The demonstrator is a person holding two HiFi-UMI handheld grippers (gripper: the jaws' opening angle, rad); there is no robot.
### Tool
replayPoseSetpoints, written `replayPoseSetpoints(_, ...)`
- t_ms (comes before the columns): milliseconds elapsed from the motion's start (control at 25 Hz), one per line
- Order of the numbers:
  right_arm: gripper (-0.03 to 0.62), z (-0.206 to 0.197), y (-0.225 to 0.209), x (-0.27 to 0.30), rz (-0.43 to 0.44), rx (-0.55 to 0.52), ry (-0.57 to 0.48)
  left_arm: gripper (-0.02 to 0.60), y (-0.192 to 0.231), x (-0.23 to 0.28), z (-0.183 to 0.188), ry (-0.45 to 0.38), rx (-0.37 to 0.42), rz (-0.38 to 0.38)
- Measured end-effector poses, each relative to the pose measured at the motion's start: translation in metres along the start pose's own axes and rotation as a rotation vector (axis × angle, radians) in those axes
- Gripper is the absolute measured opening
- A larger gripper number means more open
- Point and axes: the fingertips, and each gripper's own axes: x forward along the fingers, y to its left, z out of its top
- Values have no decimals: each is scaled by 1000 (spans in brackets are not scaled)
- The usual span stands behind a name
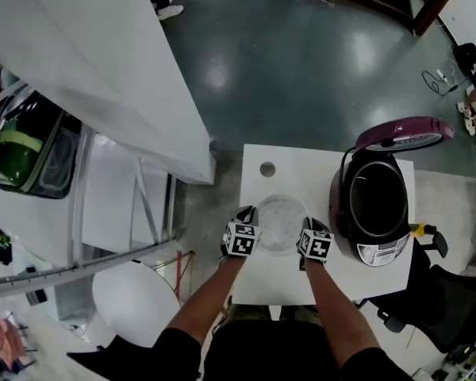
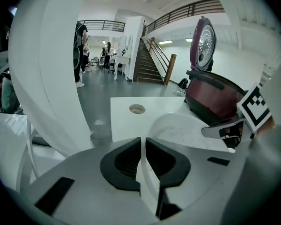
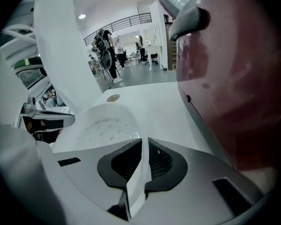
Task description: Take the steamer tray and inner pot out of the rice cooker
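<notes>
The floor [image 1: 301,62] is dark grey-green and glossy, throwing back soft patches of ceiling light. A white table [image 1: 301,165] with a round hole [image 1: 267,169] stands beside a black office chair [image 1: 436,308]. A big white slanted panel [image 1: 87,62] fills one side. Far off, a staircase [image 2: 147,67] climbs to a railed balcony [image 2: 187,11]. The pale round shape [image 1: 135,300] may be a stool.
</notes>
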Motion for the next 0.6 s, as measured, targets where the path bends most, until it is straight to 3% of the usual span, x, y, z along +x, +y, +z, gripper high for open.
replayPoseSetpoints(200, 20, 10, -6, -10, 20, 19, -58, 32, -2, 1, 6, -38, 38, 9)
replayPoseSetpoints(400, 67, 20, 11, -35, 76, -77, -99, 117, 6, -27, 13, -78, -7, 28)
replayPoseSetpoints(520, 72, 27, 32, -51, 132, -124, -114, 113, 5, -55, 32, -140, -6, 35)
replayPoseSetpoints(600, 79, 36, 50, -71, 157, -203, -149, 72, -1, -78, 45, -194, 6, 36)
